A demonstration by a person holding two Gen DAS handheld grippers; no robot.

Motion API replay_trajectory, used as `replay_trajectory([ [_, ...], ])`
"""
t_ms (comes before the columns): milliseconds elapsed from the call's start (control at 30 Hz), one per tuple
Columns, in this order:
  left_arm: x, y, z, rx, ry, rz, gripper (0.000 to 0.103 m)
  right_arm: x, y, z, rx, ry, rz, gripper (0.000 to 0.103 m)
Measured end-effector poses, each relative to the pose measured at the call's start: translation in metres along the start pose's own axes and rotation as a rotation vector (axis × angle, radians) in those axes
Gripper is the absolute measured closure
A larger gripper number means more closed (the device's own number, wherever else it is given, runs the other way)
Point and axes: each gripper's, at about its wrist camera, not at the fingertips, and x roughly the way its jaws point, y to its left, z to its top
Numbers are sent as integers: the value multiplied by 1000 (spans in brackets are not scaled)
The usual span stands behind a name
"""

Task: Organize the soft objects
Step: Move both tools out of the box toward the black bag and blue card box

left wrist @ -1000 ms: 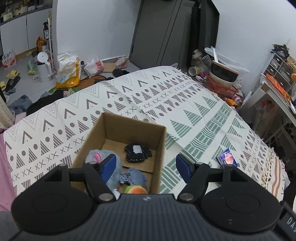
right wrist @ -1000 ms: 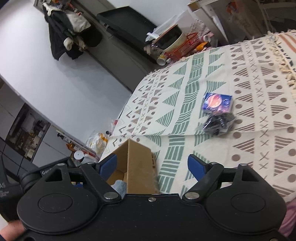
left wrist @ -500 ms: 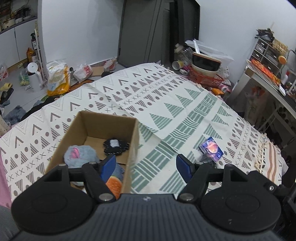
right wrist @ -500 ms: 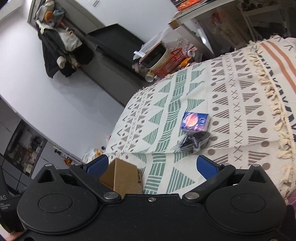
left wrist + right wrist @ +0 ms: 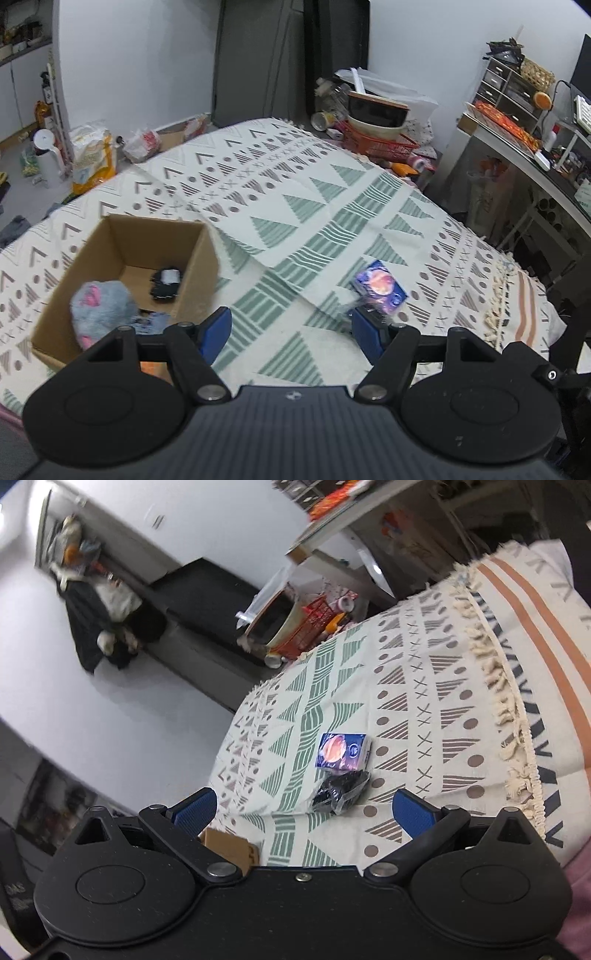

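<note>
Lying crumpled, black bundle [image 5: 341, 792] touches blue packet [image 5: 342, 750].

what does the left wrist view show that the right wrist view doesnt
Only the left wrist view looks into the cardboard box: a grey plush toy and a black item inside. Only the right wrist view clearly shows the black bagged item beside the blue packet. Both show the packet, the patterned blanket and open, empty fingers.

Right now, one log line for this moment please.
left gripper open, empty | right gripper open, empty | black bundle, blue packet on bedspread | box part-filled
</note>
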Motion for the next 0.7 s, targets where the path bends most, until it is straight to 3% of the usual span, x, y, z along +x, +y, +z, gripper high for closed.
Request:
replay_trajectory([
  [400,44,-27,-8,-9,41,-63,33,4,-36,16,132,-63,-20,4],
  [533,59,-30,-7,-31,55,-77,34,20,-41,18,185,-44,21,7],
  [700,79,-35,-1,-53,78,-111,36,40,-37,20,175,-32,9,8],
])
